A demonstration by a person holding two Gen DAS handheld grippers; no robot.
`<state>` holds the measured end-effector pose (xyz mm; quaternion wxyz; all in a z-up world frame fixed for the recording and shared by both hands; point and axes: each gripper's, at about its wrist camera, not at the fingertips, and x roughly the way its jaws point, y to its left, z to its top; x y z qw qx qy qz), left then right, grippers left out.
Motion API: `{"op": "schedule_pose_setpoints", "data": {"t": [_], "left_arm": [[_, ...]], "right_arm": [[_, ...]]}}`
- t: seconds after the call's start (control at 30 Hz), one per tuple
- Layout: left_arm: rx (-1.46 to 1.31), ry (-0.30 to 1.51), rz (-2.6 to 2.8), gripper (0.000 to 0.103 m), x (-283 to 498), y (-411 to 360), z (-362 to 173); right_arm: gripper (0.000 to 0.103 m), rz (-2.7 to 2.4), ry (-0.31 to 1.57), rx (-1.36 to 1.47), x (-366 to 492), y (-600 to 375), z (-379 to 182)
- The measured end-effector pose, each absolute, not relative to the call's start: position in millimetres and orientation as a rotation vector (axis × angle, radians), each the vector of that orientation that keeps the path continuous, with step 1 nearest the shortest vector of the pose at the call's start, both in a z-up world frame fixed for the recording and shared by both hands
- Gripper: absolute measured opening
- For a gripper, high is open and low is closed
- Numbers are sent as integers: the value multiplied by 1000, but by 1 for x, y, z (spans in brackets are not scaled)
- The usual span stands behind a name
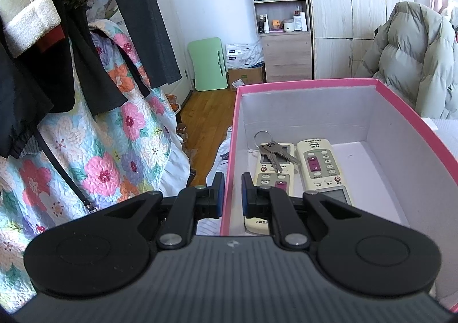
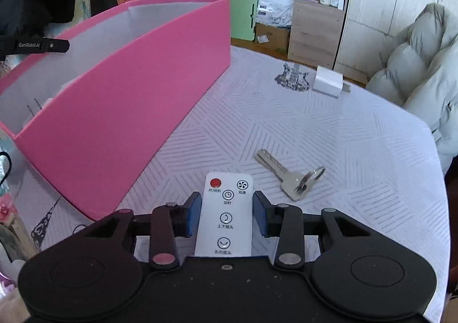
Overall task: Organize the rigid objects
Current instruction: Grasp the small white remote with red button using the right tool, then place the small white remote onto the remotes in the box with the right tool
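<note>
A pink box (image 1: 232,151) with a white inside holds two cream remotes (image 1: 322,168) side by side and a bunch of keys (image 1: 273,154) on the left one. My left gripper (image 1: 230,194) straddles the box's left wall, one pad on each side, jaws narrowly apart around it. In the right wrist view the pink box (image 2: 137,99) stands on the white bedspread at left. My right gripper (image 2: 226,214) has its blue pads on both sides of a small white fan remote (image 2: 226,214), close to its edges. A single silver key (image 2: 289,177) lies just right of it.
A white charger block (image 2: 329,81) lies at the far side of the bedspread (image 2: 343,137). A padded grey-green jacket (image 2: 423,65) hangs at the right. Hanging clothes and a floral quilt (image 1: 94,137) are at the left. Shelves and wardrobes stand behind.
</note>
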<state>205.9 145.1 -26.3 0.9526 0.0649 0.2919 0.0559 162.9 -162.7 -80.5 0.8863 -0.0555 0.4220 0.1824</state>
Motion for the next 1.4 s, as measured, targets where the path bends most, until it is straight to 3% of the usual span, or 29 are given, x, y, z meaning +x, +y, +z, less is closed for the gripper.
{"op": "schedule_pose_setpoints", "data": {"t": [0.23, 0.63, 0.8, 1.4], "left_arm": [[148, 596, 114, 10, 206, 144, -26], [152, 598, 120, 10, 204, 143, -25], [153, 598, 119, 10, 205, 143, -25], [169, 598, 115, 10, 206, 141, -24]], "right_arm": [[43, 373, 815, -86, 158, -163, -74], [43, 488, 518, -87, 145, -149, 30], [43, 598, 477, -99, 162, -123, 54], [43, 828, 896, -252, 287, 5, 10]]}}
